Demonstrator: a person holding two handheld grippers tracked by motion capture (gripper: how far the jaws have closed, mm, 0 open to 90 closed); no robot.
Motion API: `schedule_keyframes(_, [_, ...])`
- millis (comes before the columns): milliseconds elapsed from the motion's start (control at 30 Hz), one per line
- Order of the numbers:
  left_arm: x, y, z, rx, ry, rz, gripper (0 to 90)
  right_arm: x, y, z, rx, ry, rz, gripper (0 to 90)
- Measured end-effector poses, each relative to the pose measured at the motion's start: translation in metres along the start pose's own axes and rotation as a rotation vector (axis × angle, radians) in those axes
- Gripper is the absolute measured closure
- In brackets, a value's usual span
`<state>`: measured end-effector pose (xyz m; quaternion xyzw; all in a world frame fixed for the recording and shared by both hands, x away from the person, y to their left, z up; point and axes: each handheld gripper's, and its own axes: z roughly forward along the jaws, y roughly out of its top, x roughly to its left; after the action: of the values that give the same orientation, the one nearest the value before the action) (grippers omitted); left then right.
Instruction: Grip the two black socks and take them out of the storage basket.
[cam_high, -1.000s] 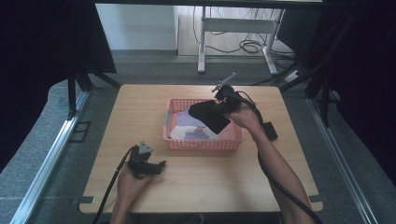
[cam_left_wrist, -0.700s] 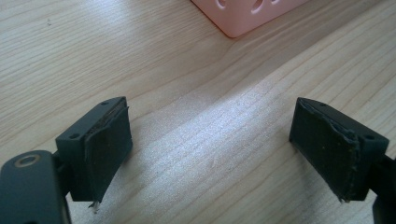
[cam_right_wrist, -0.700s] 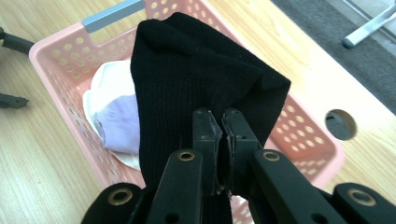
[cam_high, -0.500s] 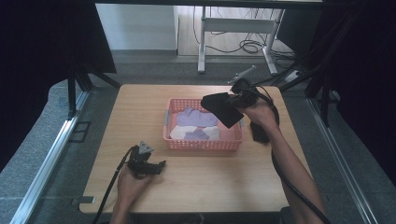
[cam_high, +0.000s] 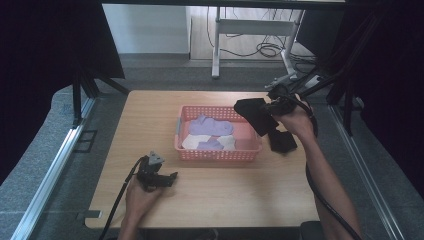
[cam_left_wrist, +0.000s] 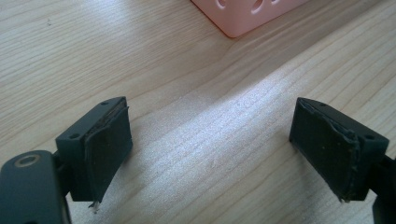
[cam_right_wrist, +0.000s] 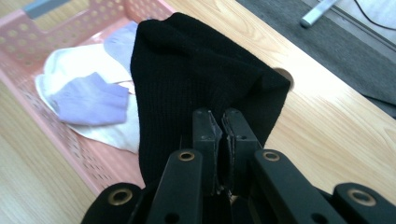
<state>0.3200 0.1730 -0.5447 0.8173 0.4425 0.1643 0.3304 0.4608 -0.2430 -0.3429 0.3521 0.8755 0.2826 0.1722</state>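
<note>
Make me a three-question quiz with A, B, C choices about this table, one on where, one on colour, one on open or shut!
1. Where is the pink plastic basket?
A. floor
B. light wooden table
C. chair

2. What colour is the knitted cloth held by the right gripper?
A. black
B. yellow
C. green

3. How are the left gripper jaws?
A. shut on a sock
B. wide open
C. shut on the basket

Answers: 1 B, the basket stands on the tabletop. 2 A, the pinched cloth is black. 3 B, bare wood shows between the jaws.
</note>
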Motion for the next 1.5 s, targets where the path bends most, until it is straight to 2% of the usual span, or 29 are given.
schedule_keyframes(300, [0.0,0.0,0.0,0.003,-0.001,0.0,12.6,-0.022,-0.024,-0.008,0.022,-0.06,0.051,86.3])
schedule_keyframes(500, [0.0,0.0,0.0,0.003,-0.001,0.001,12.6,-0.034,-0.04,-0.008,0.043,-0.09,0.087,86.2])
schedule_keyframes(533, [0.0,0.0,0.0,0.003,-0.001,0.001,12.6,-0.038,-0.046,-0.005,0.057,-0.105,0.096,86.1])
schedule_keyframes(633, [0.0,0.0,0.0,0.003,-0.001,0.001,12.6,-0.042,-0.054,-0.001,0.067,-0.11,0.108,86.1])
schedule_keyframes(733, [0.0,0.0,0.0,0.004,-0.001,0.001,12.6,-0.049,-0.068,0.01,0.103,-0.134,0.141,85.9])
schedule_keyframes(1033, [0.0,0.0,0.0,0.001,-0.002,-0.006,12.6,-0.054,-0.096,0.046,0.184,-0.143,0.18,84.9])
schedule_keyframes(1067, [0.0,0.0,0.0,0.001,-0.002,-0.006,12.6,-0.054,-0.096,0.046,0.184,-0.143,0.18,84.9])
schedule_keyframes(1100, [0.0,0.0,0.0,0.0,-0.002,-0.007,12.6,-0.053,-0.101,0.055,0.206,-0.14,0.182,84.3])
schedule_keyframes(1233, [-0.001,0.0,0.0,0.0,-0.002,-0.007,12.6,-0.052,-0.11,0.07,0.248,-0.135,0.185,81.2])
schedule_keyframes(1400, [-0.001,0.0,0.0,0.0,-0.002,-0.007,12.6,-0.053,-0.112,0.068,0.234,-0.132,0.194,74.2])
schedule_keyframes(1433, [-0.001,0.0,0.0,0.0,-0.002,-0.007,12.6,-0.053,-0.11,0.063,0.214,-0.127,0.2,68.3])
schedule_keyframes(1467, [0.0,0.0,0.0,0.0,-0.002,-0.007,12.6,-0.053,-0.11,0.063,0.214,-0.127,0.2,68.3])
schedule_keyframes(1500, [0.0,0.0,0.0,0.0,-0.003,-0.007,12.6,-0.052,-0.108,0.058,0.195,-0.131,0.189,64.2])
